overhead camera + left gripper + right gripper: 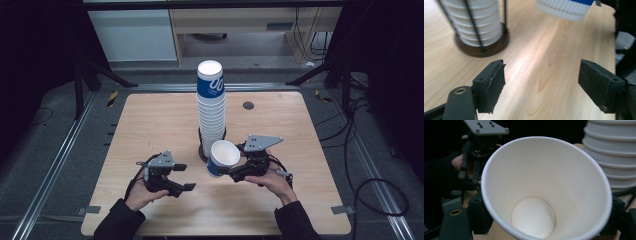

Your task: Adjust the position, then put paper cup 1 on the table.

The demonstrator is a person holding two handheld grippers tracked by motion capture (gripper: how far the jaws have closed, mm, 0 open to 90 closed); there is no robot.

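While the right gripper [227, 172] pinches a single paper cup [222, 157] by its wall, with the white mouth tipped up toward the person, the left gripper [186, 177] hangs near the front-left part of the worktop [150, 120] with its jaws spread and nothing between them. In the right gripper view the cup [544, 190] sits between the black jaws, empty inside, and the other gripper [477, 150] shows beyond it. In the left gripper view the pads [491, 85] stand well apart over bare wood, with the cup's ribbed base [564, 8] off toward the top edge. At the middle of the worktop stands the tall stack of cups [211, 107] in its wire holder [205, 152] (a dark round base with thin uprights), just beside the held cup. As I judge it, one cup is free of the stack and rests with the right hand alone; what is left is to set it down on an open stretch of worktop, or bring it back to the stack, and the frames do not say which.
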